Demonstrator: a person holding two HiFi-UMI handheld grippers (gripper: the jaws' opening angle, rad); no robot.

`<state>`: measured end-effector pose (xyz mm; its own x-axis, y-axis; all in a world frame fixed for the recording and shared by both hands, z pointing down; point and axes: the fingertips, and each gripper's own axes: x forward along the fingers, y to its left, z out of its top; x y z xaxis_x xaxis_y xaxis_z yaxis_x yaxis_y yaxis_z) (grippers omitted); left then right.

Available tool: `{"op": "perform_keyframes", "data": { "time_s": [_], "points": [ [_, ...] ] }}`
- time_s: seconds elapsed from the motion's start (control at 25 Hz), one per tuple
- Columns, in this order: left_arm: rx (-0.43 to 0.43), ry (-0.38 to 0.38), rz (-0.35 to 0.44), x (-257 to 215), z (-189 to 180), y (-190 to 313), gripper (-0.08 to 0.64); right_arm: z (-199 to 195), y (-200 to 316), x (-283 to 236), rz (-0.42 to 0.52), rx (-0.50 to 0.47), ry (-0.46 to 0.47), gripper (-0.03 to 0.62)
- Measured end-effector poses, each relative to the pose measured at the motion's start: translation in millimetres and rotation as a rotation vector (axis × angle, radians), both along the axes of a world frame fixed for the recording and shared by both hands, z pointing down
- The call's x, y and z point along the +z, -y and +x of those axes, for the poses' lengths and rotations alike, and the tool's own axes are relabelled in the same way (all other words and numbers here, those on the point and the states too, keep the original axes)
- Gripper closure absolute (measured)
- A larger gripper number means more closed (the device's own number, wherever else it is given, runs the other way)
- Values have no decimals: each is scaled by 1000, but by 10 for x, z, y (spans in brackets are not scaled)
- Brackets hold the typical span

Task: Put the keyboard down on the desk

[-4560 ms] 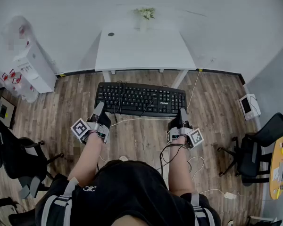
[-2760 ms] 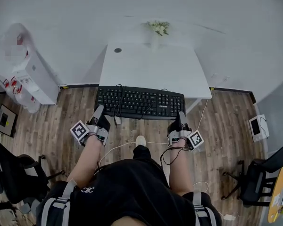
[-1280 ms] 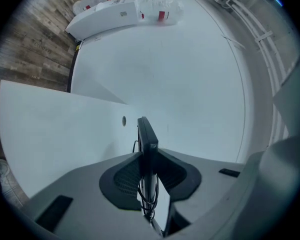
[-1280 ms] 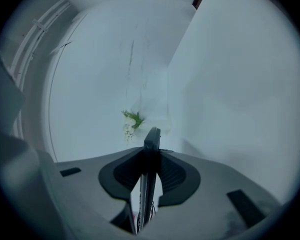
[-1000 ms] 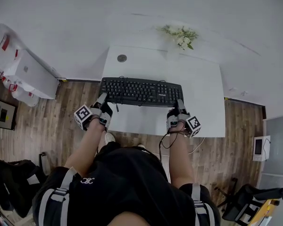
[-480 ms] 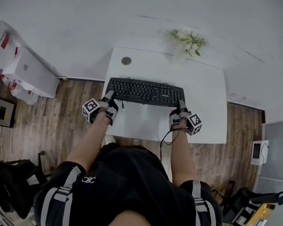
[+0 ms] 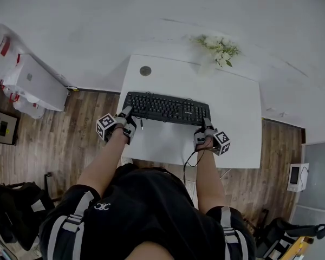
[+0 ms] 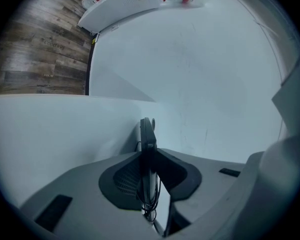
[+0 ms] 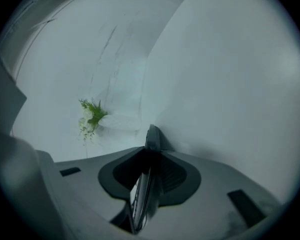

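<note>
The black keyboard is level over the near half of the white desk; whether it touches the top I cannot tell. My left gripper is shut on its near left corner. My right gripper is shut on its near right corner. In the left gripper view the keyboard shows edge-on, pinched between the jaws, with its cable looped below. The right gripper view likewise shows the keyboard's thin edge clamped between the jaws.
A vase of white flowers stands at the desk's far right. A round cable hole is at its far left. A white cabinet sits on the wooden floor to the left. Dark office chairs are behind me.
The keyboard, held in both grippers, has gone from over the floor to over the desk. In the last half second it has barely shifted.
</note>
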<state>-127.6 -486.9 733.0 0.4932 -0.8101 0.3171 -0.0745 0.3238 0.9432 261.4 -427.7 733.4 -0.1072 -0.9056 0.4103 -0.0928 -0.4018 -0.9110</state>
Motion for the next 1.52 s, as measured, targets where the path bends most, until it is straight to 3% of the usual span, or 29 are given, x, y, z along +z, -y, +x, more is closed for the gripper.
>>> {"op": "perform_keyframes", "data": {
  "time_s": [0.2, 0.6, 0.84, 1.24, 1.52],
  "points": [
    [65, 112, -109, 187, 14, -86, 448, -23, -53, 177, -143, -111, -132, 463],
    [115, 188, -212, 323, 7, -177, 398, 18, -77, 259, -233, -123, -175, 427],
    [169, 290, -271, 393, -48, -276, 364, 62, -86, 227, -326, -174, -371, 383],
    [215, 366, -375, 413, -85, -318, 338, 144, -158, 249, -469, -287, -702, 353],
    [173, 381, -438, 440, -213, -575, 324, 124, -164, 300, -460, -349, -769, 354]
  ]
}}
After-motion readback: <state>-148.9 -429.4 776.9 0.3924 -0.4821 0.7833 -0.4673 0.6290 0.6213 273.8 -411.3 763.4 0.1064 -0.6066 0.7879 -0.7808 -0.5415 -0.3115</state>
